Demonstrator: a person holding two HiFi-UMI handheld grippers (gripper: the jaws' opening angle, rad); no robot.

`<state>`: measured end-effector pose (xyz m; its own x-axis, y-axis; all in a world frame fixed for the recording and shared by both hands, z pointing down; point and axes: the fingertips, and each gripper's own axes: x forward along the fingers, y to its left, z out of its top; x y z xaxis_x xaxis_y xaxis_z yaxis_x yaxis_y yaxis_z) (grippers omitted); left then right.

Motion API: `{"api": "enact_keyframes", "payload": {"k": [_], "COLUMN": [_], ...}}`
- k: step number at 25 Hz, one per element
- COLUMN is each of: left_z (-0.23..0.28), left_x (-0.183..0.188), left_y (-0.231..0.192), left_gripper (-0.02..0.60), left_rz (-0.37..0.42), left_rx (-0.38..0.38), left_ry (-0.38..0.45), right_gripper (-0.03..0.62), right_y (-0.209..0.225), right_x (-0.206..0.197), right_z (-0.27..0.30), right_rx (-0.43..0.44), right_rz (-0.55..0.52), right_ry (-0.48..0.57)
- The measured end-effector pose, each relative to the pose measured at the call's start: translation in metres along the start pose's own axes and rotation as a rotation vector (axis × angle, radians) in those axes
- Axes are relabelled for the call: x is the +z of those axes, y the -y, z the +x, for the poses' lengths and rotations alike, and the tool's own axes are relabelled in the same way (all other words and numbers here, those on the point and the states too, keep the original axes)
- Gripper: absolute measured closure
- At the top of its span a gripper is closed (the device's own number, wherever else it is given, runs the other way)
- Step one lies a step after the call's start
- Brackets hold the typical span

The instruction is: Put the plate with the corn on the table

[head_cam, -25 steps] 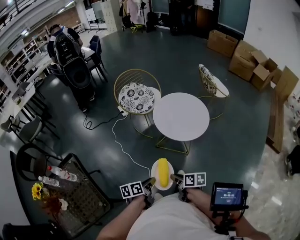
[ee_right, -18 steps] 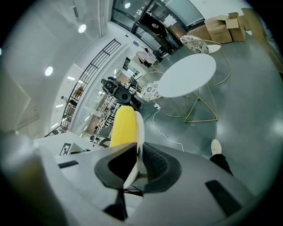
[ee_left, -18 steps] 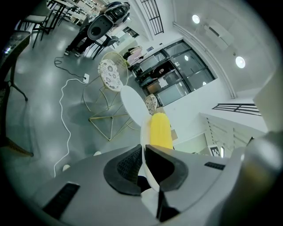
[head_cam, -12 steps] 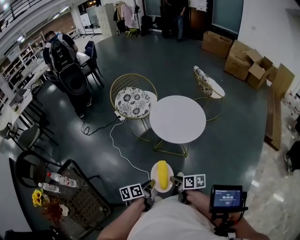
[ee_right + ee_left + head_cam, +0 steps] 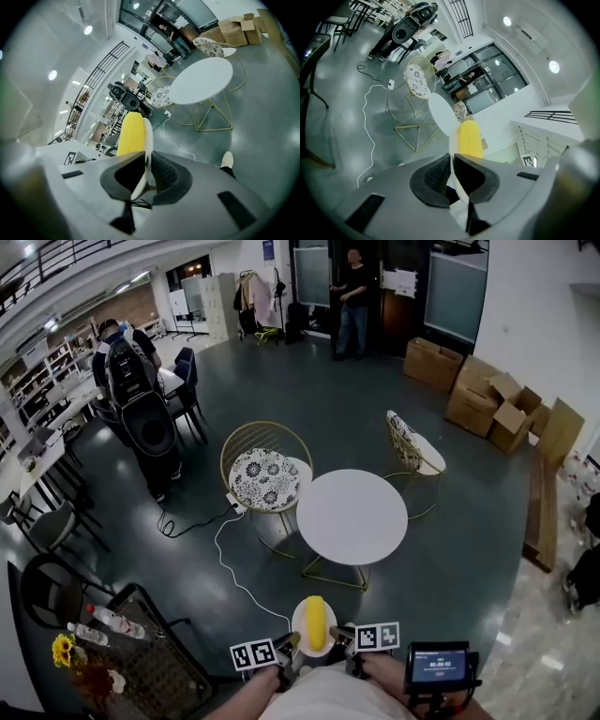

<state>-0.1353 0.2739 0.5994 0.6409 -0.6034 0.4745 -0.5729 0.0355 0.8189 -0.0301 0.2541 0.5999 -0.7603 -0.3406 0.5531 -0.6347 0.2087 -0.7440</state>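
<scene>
We hold the white plate (image 5: pixel 299 619) by 2 opposite edges: our left claw (image 5: pixel 453 164) is clamped on 1 rim, our right claw (image 5: pixel 146 161) on the other. The corn (image 5: pixel 316 622) lies on it. The plate hangs above the floor (image 5: pixel 450 549), near the round white tabletop (image 5: pixel 352 517) but apart from it.

The dark grey floor (image 5: pixel 309 390) is glossy. A gold wire chair (image 5: pixel 265 476) stands mid-room. Cardboard boxes (image 5: pixel 473 401) line the white wall (image 5: pixel 544 315).

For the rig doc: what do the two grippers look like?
Left gripper and right gripper: pale grey moulded bodies, rounded jaws with black textured pads. Each carries a white cube with black square markers. A black screen unit sits by the right one.
</scene>
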Motion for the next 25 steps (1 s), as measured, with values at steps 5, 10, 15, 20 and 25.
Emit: {"api": "enact_keyframes", "payload": {"k": [5,10,15,20,25], "left_z": [0.009,0.021,0.037,0.051,0.071], "left_x": [0.005,0.011,0.034,0.053,0.08], "left_y": [-0.007,-0.008,-0.008,-0.005,-0.003], "left_gripper": [0.549,0.549,0.549,0.549,0.549], "left_rz": [-0.012,-0.016,-0.012,-0.014,0.014], "left_rx": [-0.004,-0.004,0.002,0.023,0.023], "left_ry": [0.001,-0.015,-0.013,-0.015,-0.005], "right_gripper": [0.545,0.545,0.545,0.545,0.545], "right_y": [0.004,0.014,0.018,0.023,0.03], "right_x": [0.008,0.015,0.041,0.065,0.096], "right_z": [0.005,0.008,0.019,0.025,0.037], "right_rx": [-0.015,-0.022,-0.009,0.002,0.009], "right_rz": [-0.003,0.01,-0.002,0.002,-0.016], "right_ry": [-0.001,-0.012,-0.013,-0.029,-0.023]}}
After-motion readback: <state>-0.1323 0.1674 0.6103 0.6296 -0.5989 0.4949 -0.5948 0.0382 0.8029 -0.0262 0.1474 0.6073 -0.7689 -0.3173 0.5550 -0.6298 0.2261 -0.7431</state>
